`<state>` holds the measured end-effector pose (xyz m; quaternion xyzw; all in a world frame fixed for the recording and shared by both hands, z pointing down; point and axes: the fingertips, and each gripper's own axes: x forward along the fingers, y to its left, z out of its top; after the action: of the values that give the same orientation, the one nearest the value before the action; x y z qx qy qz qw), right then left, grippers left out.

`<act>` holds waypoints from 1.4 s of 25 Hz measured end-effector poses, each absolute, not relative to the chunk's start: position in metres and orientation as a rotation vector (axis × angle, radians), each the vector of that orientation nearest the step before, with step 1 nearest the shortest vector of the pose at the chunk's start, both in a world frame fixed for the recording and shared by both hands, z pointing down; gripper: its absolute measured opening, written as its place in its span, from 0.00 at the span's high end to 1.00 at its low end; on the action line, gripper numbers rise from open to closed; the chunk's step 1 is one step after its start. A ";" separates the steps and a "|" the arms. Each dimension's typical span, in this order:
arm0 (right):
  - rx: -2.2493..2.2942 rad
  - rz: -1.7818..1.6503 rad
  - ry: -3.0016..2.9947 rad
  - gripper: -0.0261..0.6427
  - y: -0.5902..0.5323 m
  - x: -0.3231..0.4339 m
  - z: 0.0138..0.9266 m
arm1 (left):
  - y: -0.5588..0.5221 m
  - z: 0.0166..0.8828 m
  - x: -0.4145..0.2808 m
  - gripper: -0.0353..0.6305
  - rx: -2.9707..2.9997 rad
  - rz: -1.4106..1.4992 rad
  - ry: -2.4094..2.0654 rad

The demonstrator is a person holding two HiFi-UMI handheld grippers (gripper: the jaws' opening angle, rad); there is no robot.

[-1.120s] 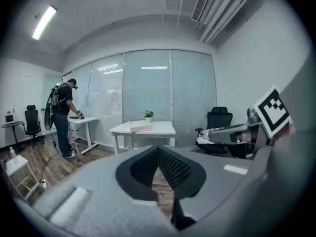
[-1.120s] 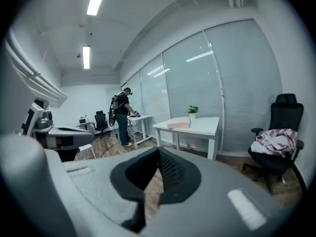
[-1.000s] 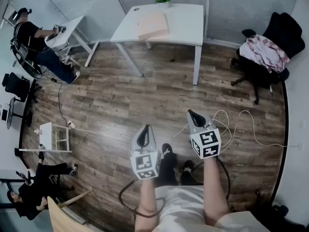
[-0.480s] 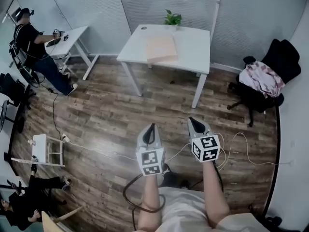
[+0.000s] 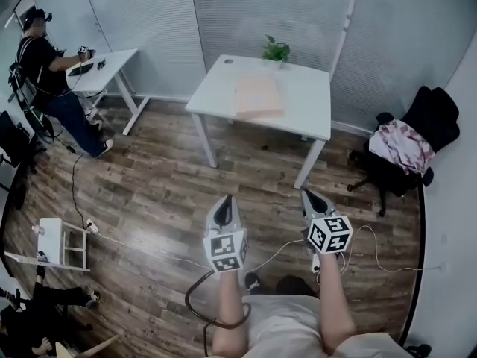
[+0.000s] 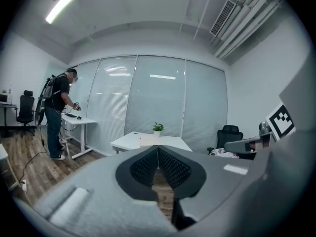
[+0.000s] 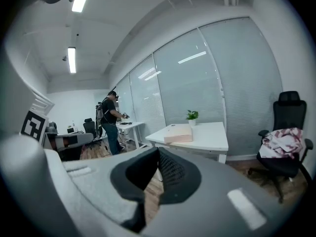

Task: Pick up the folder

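Well apart from both tools, the folder (image 5: pixel 258 97) lies flat on the white counter (image 5: pixel 309 103). It is a pale pinkish-tan slab near the counter's middle, a little toward the left half in the head view. A small potted plant (image 5: pixel 276 51) stands at the counter's far edge, just behind the folder and close to the frosted glass wall (image 5: pixel 246 13).

The left tool (image 5: pixel 225 200) is held out over the wood-plank floor (image 5: pixel 164 177), jaws pressed together and gripping nothing. Its own view shows the dark ribbed pads meeting in a thin line, with the counter and plant beyond the tips. The right tool (image 5: pixel 306 193) sits beside it, likewise closed and empty. In its own view the pads meet the same way, and the folder shows on the counter ahead, in front of the plant. Both tools point toward the counter, with a stretch of floor between their tips and its legs.

At the right, a black office chair (image 5: pixel 428 110) carries a heap of pink-and-white cloth (image 5: pixel 401 145). A pale cable (image 5: pixel 376 253) loops across the floor near the right tool. At the left, a person (image 5: pixel 45 66) in dark clothes stands at a smaller white counter (image 5: pixel 104 58) by the glass wall. Nearer, a small white stand (image 5: pixel 63 241) sits on the floor, and another person (image 5: pixel 37 315) in dark clothes shows at the lower left corner.
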<state>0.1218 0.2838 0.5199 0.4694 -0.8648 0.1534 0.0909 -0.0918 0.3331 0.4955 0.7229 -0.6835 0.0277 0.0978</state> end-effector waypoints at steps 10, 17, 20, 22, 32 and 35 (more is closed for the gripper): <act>1.354 0.436 -2.546 0.96 0.255 0.087 0.535 | 0.308 0.508 -0.132 0.93 2.096 0.064 -2.031; 1.341 0.442 -2.578 0.96 0.203 0.070 0.536 | 0.262 0.505 -0.142 0.93 2.117 0.108 -2.055; 1.343 0.480 -2.592 0.96 0.179 0.066 0.541 | 0.238 0.508 -0.141 0.93 2.121 0.138 -2.042; 1.347 0.515 -2.590 0.96 0.163 0.065 0.547 | 0.221 0.508 -0.141 0.93 2.121 0.153 -2.029; 1.468 0.607 -2.620 0.96 0.065 0.081 0.534 | 0.124 0.493 -0.130 0.94 2.204 0.227 -1.970; 1.465 0.601 -2.626 0.96 0.038 0.080 0.531 | 0.092 0.491 -0.127 0.94 2.210 0.231 -1.957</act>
<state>0.0801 0.0379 0.5308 0.4773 -0.8558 0.1959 0.0376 -0.1266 0.0918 0.4909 0.7433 -0.6583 0.0776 0.0904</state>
